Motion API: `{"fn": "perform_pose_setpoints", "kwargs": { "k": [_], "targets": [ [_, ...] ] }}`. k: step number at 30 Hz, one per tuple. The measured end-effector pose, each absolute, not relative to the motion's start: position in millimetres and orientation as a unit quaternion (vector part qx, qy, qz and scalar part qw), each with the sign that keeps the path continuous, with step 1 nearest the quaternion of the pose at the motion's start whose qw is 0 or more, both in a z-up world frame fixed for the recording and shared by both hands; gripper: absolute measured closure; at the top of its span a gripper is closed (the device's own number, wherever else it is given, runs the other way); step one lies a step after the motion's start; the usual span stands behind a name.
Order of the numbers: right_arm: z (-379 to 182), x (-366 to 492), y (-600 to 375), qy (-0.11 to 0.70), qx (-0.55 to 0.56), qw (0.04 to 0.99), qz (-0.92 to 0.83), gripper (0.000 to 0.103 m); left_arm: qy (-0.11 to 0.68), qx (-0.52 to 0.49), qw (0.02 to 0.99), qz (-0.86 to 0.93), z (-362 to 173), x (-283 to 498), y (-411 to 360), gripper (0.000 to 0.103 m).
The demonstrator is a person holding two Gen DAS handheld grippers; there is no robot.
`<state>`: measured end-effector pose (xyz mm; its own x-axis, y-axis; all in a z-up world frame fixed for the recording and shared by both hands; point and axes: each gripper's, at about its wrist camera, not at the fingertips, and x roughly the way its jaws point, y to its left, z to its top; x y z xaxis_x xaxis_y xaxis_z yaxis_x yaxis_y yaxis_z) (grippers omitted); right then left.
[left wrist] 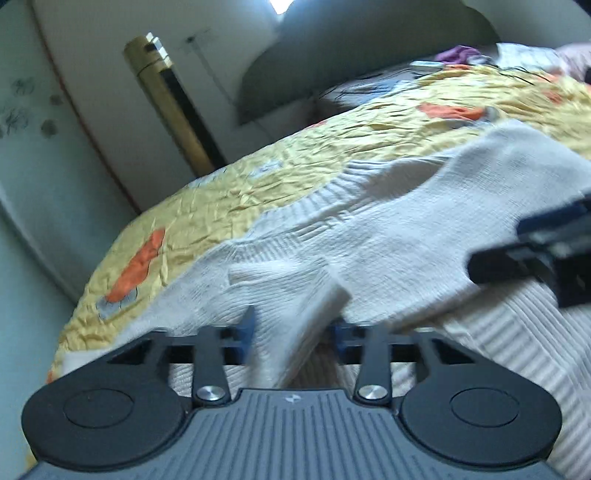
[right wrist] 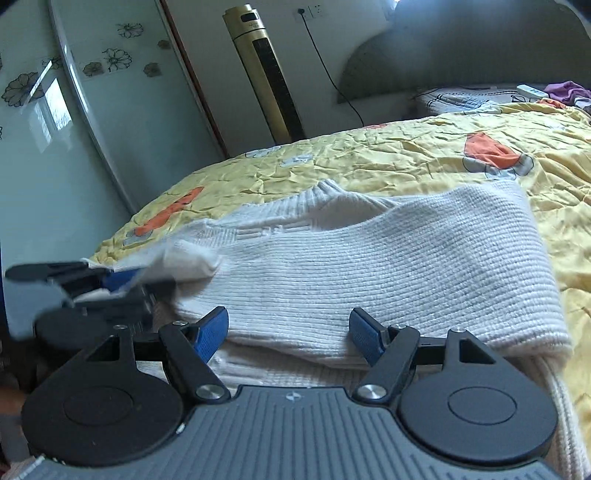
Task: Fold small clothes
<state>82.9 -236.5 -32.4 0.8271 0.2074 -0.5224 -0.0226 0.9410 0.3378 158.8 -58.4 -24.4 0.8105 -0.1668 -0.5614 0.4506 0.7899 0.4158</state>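
Sweater: I am watching the white knit sweater (right wrist: 369,266) lying on the yellow bed quilt (right wrist: 406,155), 1 sleeve already folded across the body.
Left gripper (left wrist: 291,332): jaws are standing apart, a sleeve end lying loosely between them, unpinched.
Right gripper (right wrist: 288,332): jaws are standing wide, straddling the near fold, gripping nothing.
Remaining: I am judging further folds are still needed.

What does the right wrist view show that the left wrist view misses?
Only the right wrist view: a wall socket with its cord, and flower decals on the glass door. Only the left wrist view: a knit flap between the open left gripper. Both: the white sweater on the yellow bedspread, and the gold tower fan.
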Motion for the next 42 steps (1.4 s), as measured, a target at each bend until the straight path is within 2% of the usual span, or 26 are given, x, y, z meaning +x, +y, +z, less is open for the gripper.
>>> {"fn": "perform_pose_setpoints", "kwargs": {
  "k": [1,2,3,6,13,20,23,25,26,27,29,31,36,38,42],
  "targets": [
    [-32.5,83.1,-237.2,0.286,0.162,0.942,0.062,0.028,0.246,0.283,0.91,-0.174,-23.6,153.6,-58.1,0.01],
    [-32.2,83.1,-236.8,0.284,0.162,0.943,0.063,0.028,0.235,0.289,0.911,-0.179,-23.1,146.8,-57.2,0.004],
    [-31.3,83.4,-236.5,0.282,0.161,0.944,0.064,0.027,0.222,0.296,0.91,-0.185,-20.6,139.9,-55.1,0.003],
    [-28.0,83.7,-238.1,0.281,0.176,0.94,0.078,0.027,0.2,0.307,0.91,-0.191,-8.3,119.5,-38.8,0.003],
    [-22.9,110.2,-242.6,0.302,0.278,0.894,0.182,0.026,0.213,0.281,0.923,-0.157,-3.3,92.4,7.2,0.003],
    [-36.5,162.9,-217.4,0.364,0.321,0.845,0.224,0.041,0.211,0.291,0.924,-0.127,-16.5,88.4,18.5,0.003],
    [-39.4,176.6,-209.6,0.37,0.343,0.831,0.236,0.042,0.218,0.285,0.925,-0.127,-19.9,92.2,18.8,0.003],
    [-43.3,186.0,-203.9,0.374,0.363,0.817,0.245,0.047,0.219,0.284,0.925,-0.123,-22.1,92.3,18.3,0.003],
    [-44.4,189.9,-199.5,0.376,0.365,0.816,0.245,0.056,0.219,0.285,0.925,-0.122,-22.4,92.4,18.2,0.003],
    [-44.8,194.0,-195.3,0.38,0.36,0.818,0.238,0.073,0.218,0.285,0.926,-0.12,-22.2,92.2,18.7,0.003],
    [-45.2,198.4,-189.8,0.39,0.343,0.828,0.212,0.088,0.215,0.286,0.927,-0.114,-20.8,92.5,21.1,0.003],
    [-41.1,197.0,-189.6,0.378,0.339,0.835,0.214,0.093,0.213,0.287,0.928,-0.104,-19.1,95.0,24.5,0.003],
    [-10.5,184.1,-203.1,0.324,0.289,0.883,0.179,0.095,0.223,0.259,0.937,-0.076,-11.4,106.9,36.9,0.003],
    [2.3,177.4,-212.4,0.298,0.253,0.909,0.147,0.101,0.231,0.242,0.939,-0.071,-9.2,111.4,42.9,0.003],
    [17.7,163.0,-236.5,0.254,0.182,0.947,0.08,0.101,0.25,0.211,0.943,-0.064,-8.1,118.6,53.0,0.003]
  ]
}}
